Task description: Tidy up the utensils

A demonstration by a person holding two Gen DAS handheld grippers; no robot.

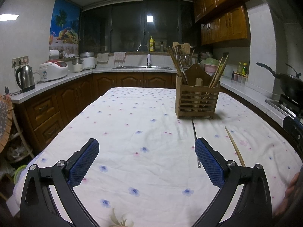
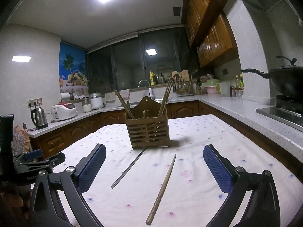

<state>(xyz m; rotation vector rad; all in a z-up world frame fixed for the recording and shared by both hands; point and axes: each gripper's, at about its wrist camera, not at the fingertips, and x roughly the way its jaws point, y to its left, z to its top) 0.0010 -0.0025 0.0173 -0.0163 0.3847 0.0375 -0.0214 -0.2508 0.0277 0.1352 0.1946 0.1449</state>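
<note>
A slatted wooden utensil holder (image 1: pixel 197 99) stands on the floral tablecloth, with several chopsticks upright in its left and right compartments; it shows at centre in the right wrist view (image 2: pixel 148 131). A metal chopstick (image 2: pixel 129 167) and a wooden chopstick (image 2: pixel 162 187) lie loose on the cloth in front of it, between my right gripper's fingers. My right gripper (image 2: pixel 154 154) is open and empty above them. My left gripper (image 1: pixel 146 147) is open and empty; the metal chopstick (image 1: pixel 195 134) and the wooden chopstick (image 1: pixel 233 144) lie by its right finger.
The table (image 1: pixel 132 113) is ringed by kitchen counters: kettle (image 1: pixel 25 77) and rice cooker (image 1: pixel 53 70) at left, sink (image 1: pixel 142 67) at back, wok (image 2: pixel 284 81) on the stove at right. The left gripper's body (image 2: pixel 28 160) shows at the right view's left edge.
</note>
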